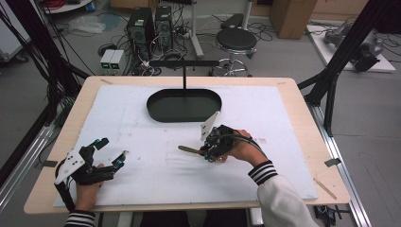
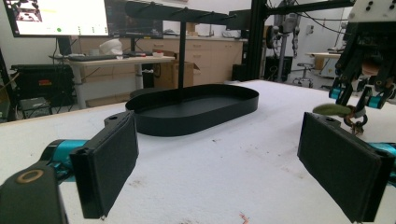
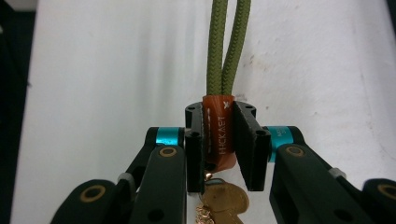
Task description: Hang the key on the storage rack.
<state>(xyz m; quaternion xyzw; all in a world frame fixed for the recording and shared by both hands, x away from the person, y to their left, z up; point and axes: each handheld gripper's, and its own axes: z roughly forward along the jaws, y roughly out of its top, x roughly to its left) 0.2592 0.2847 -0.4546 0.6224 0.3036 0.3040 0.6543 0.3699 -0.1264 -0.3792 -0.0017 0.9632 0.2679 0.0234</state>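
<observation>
My right hand-held gripper (image 3: 218, 140) is pinching the keychain lanyard by its orange tag (image 3: 218, 133), both pads pressed flat on the tag's sides. The olive cord loop (image 3: 227, 46) runs out ahead of the jaws across the white mat (image 1: 142, 118), and a brass key (image 3: 227, 198) hangs just below the pads. From the high view, that right hand-held gripper (image 1: 208, 150) sits near the middle of the counter (image 1: 302, 123), with the cord loop (image 1: 189, 150) poking out to its left, low over the mat.

My left hand-held gripper (image 1: 111, 151) rests near the front left of the mat, jaws spread wide, nothing between them. Looking along it, I see the black oval tray (image 2: 196, 109) with its hanging stand (image 2: 181, 51) beyond, and the right hand-held gripper (image 2: 357, 98) holding the cord loop (image 2: 332, 109) off to the side.

I judge the step in hand is lifting the lanyard and carrying it to the stand, most likely to hang the loop on the top bar (image 1: 184, 63). To do it well, I'd keep the pinch squarely on the tag, lift straight so the key swings free, then tilt so the loop opens before meeting the bar. The risk is the tag sliding out under the key's weight, so no jerks.
</observation>
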